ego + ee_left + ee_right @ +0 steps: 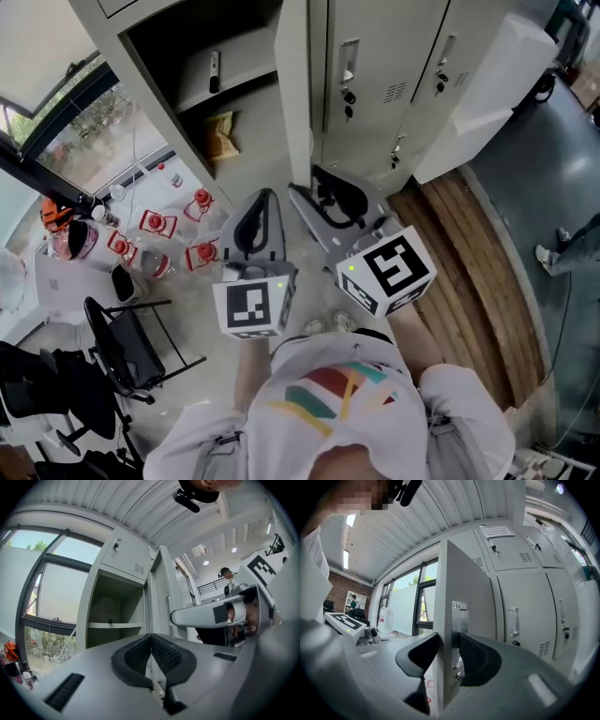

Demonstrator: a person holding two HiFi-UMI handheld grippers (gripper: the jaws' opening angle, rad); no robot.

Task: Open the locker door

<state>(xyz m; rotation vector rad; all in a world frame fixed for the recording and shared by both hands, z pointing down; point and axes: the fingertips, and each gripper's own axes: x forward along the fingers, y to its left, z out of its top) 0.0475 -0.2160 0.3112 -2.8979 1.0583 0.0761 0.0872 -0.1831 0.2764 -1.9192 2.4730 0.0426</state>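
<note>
**A:** Entry one, the fingers?

**B:** On the right gripper [449, 639] we log the fingers part-way apart. They sit astride the free edge of the tall grey sheet-steel locker door [465, 581], one pad on each face, level with the bright metal latch plate [457, 616]. The pads lie close, but we judge them not clamped. That edge is the sensible place to hold: it is farthest from the hinge, so the door swings easily.

**A:** And the left gripper [151, 638]?

**B:** Its fingers are together with nothing between them. We read it as idle, held aside so the door has room.

**A:** Where is the door itself?

**B:** It is swung well out from its cabinet, edge-on to us. Beside it we list the open grey compartment with one shelf [115, 626]. A small dark object [109, 620] sits on that shelf, and an orange-brown packet [223, 137] lies on the level below. We judge the opening largely done.

**A:** Any writing?

**B:** The white cube [251, 307] on each gripper bears black square markers, no letters. A white paper sheet [497, 530] on an upper locker carries print too small for us to read. The neighbouring closed grey lockers [525, 616] show vents and keyed locks, and we find no legible brand.
</note>
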